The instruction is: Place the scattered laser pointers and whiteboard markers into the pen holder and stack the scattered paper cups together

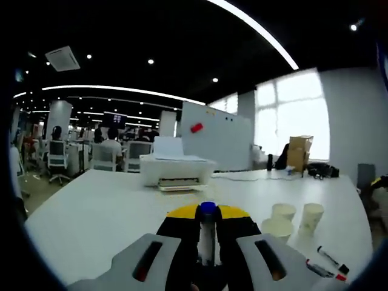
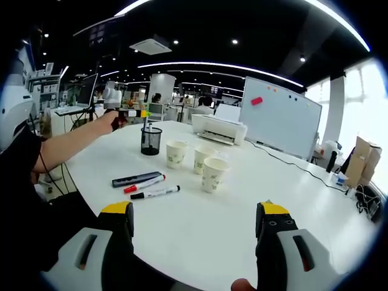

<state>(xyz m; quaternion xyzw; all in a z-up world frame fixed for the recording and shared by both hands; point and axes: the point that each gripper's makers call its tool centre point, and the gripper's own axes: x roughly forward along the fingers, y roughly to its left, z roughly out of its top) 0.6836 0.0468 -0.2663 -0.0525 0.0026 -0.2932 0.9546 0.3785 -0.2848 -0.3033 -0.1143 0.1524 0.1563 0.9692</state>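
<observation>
Three paper cups (image 2: 197, 162) stand apart; left gripper (image 1: 207, 233) clamps a marker (image 1: 208, 237).

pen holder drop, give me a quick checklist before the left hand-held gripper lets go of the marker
1. Marker held: ok, the left hand-held gripper is shut on a blue-capped marker.
2. Marker over the pen holder: ok, from the right gripper view the left hand-held gripper sits above it.
3. Pen holder upright: ok.
4. Right hand-held gripper free: ok, open with nothing between its jaws.
5. Loose items left: not ok, two markers and a laser pointer lie on the table.
6. Paper cups stacked: not ok, three stand apart.
</observation>
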